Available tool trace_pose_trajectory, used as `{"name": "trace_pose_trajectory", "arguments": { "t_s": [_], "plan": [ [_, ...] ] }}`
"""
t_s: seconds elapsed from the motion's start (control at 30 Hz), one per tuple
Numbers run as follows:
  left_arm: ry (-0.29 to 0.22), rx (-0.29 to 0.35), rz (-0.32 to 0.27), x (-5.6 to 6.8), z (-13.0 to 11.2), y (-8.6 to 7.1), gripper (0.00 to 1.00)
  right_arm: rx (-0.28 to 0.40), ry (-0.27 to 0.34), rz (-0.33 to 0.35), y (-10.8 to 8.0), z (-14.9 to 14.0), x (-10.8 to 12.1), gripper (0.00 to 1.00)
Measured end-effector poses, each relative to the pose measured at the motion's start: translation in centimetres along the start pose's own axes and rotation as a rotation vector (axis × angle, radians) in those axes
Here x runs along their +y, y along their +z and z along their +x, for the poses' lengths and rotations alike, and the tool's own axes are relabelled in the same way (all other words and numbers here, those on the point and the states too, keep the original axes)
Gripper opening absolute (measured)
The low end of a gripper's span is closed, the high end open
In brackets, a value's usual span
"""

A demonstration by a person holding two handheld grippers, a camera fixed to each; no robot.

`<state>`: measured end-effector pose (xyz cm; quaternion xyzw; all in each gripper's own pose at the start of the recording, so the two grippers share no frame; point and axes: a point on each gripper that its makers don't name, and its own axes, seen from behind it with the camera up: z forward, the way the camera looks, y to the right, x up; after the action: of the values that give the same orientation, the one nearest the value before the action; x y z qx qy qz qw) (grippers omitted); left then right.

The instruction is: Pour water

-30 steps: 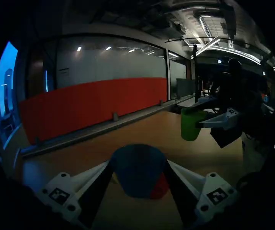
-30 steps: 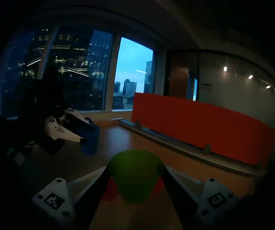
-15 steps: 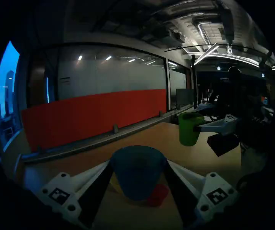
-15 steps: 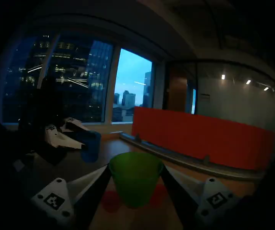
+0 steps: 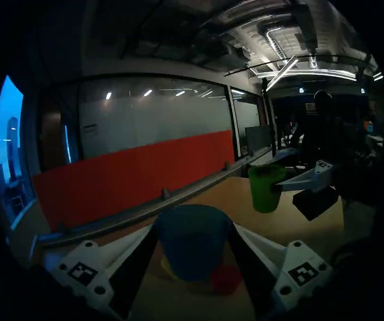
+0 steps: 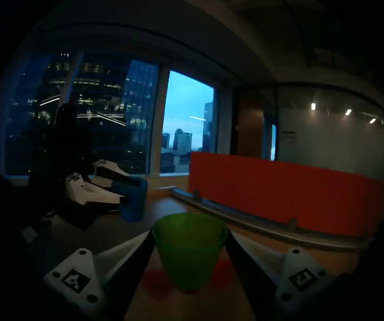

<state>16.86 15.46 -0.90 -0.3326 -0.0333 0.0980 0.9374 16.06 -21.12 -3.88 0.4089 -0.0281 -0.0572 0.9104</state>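
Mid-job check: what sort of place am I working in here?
Likely an office at dusk: a glass-walled room behind a red partition, strip lights on an open ceiling, and tall windows onto city towers.

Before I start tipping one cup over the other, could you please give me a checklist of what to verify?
1. Left gripper clamped on the blue cup: ok.
2. Right gripper clamped on the green cup: ok.
3. Both cups upright: ok.
4. Water in either cup: cannot tell, too dark.
5. Cups close together for pouring: not ok, they are clearly apart.
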Motion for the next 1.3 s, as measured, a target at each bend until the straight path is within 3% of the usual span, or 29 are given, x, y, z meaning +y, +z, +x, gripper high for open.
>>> {"name": "trace_pose_trajectory", "arguments": {
  "t_s": [0.57, 0.97, 1.3],
  "plan": [
    [0.205, 0.067, 0.058, -0.1, 5.6, 0.7, 0.88, 0.005, 0.016, 0.075, 1.6, -0.5, -2.6, 0.92],
    [0.343, 0.087, 0.075, -0.3, 7.8, 1.2, 0.88, 0.011, 0.017, 0.132, 2.5, -0.6, -4.6, 0.92],
    [0.426, 0.112, 0.091, -0.4, 9.7, 1.4, 0.88, 0.011, 0.021, 0.165, 2.9, -0.9, -5.7, 0.92]
  ]
}}
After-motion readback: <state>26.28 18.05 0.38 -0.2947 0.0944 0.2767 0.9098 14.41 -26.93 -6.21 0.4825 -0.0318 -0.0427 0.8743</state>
